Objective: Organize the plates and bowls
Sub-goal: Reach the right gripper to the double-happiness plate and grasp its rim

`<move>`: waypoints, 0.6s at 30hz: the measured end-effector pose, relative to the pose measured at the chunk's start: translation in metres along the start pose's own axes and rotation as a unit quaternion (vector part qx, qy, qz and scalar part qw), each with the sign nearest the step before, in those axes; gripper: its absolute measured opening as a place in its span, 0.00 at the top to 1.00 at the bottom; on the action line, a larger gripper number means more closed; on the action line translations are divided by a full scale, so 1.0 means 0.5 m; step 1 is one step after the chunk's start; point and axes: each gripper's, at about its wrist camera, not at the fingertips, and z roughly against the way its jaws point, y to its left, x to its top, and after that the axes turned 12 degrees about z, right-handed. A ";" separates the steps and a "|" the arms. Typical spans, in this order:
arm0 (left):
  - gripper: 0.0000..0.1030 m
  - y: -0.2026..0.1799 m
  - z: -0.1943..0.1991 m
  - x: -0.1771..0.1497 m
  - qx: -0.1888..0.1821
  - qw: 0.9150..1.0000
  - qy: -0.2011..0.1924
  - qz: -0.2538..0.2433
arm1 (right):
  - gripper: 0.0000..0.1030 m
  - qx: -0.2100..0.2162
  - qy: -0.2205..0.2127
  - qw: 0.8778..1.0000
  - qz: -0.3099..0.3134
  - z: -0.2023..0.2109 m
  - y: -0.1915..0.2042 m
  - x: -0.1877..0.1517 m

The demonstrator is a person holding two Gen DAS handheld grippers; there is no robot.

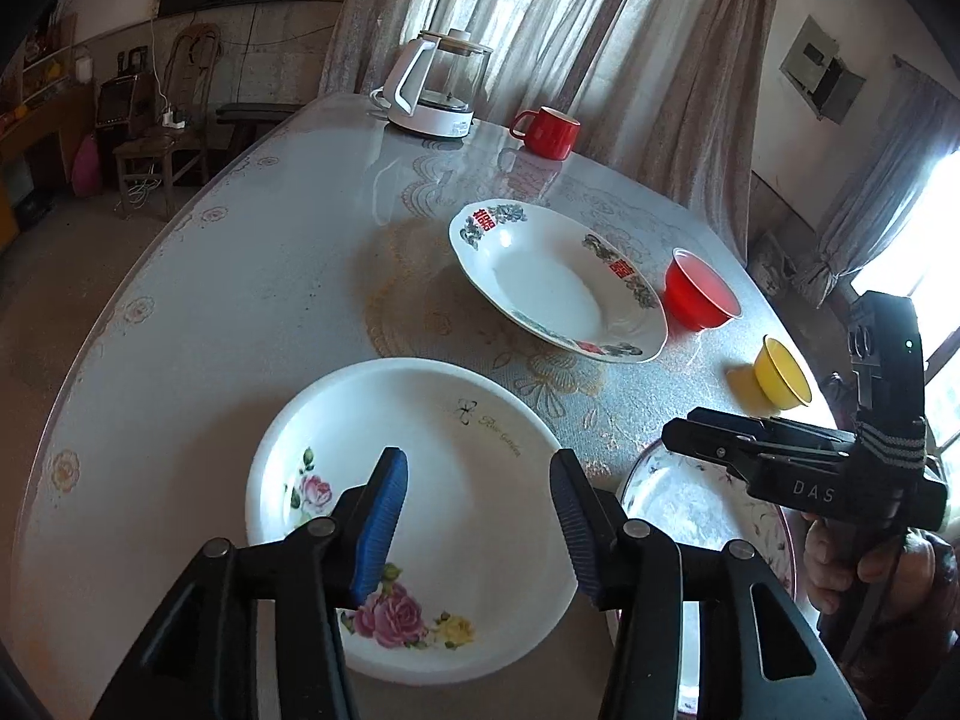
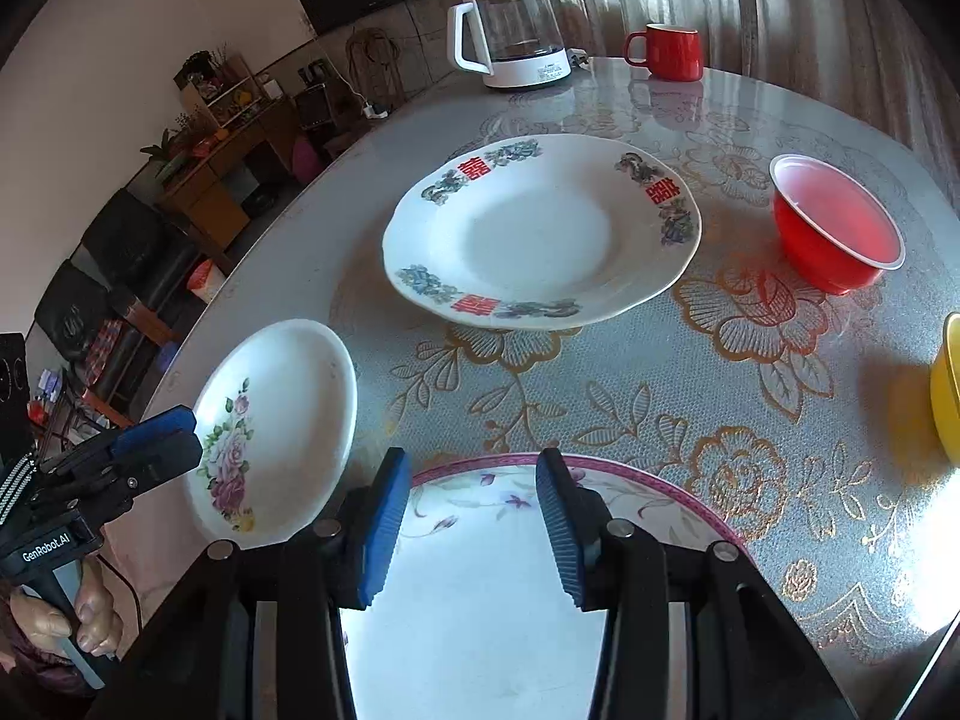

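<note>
Below the left gripper (image 1: 480, 516), whose jaws stand wide and hold nothing, lies the rose plate (image 1: 420, 480) on the desk (image 1: 240, 276). Under the right gripper (image 2: 474, 528), also wide and holding nothing, sits the pink-rimmed plate (image 2: 630, 480). Ahead of both rests the red-lettered plate (image 2: 540, 228); to its right, a red bowl (image 2: 840, 222), and nearer, a yellow bowl (image 1: 780, 378). Far beyond stand a kettle (image 2: 516, 30) and a mug (image 2: 672, 51).
</note>
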 end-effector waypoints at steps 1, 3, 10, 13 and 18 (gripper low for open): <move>0.51 -0.005 -0.012 0.014 -0.001 1.000 0.004 0.000 | 0.57 -0.007 -0.002 1.000 -0.001 -0.002 -0.007 0.004; 0.50 -0.011 -0.036 0.043 0.001 1.000 0.010 0.007 | 0.57 -0.026 -0.004 1.000 0.003 -0.007 -0.020 0.008; 0.40 -0.018 -0.107 0.114 0.015 0.999 0.030 0.003 | 0.57 -0.061 -0.017 0.998 -0.006 -0.001 -0.075 0.016; 0.40 -0.020 -0.134 0.140 0.011 0.999 0.038 -0.002 | 0.57 -0.025 -0.062 0.995 -0.069 0.046 -0.137 0.034; 0.41 -0.013 -0.172 0.194 -0.003 0.998 0.049 0.026 | 0.57 0.022 -0.088 0.986 -0.141 0.057 -0.221 0.073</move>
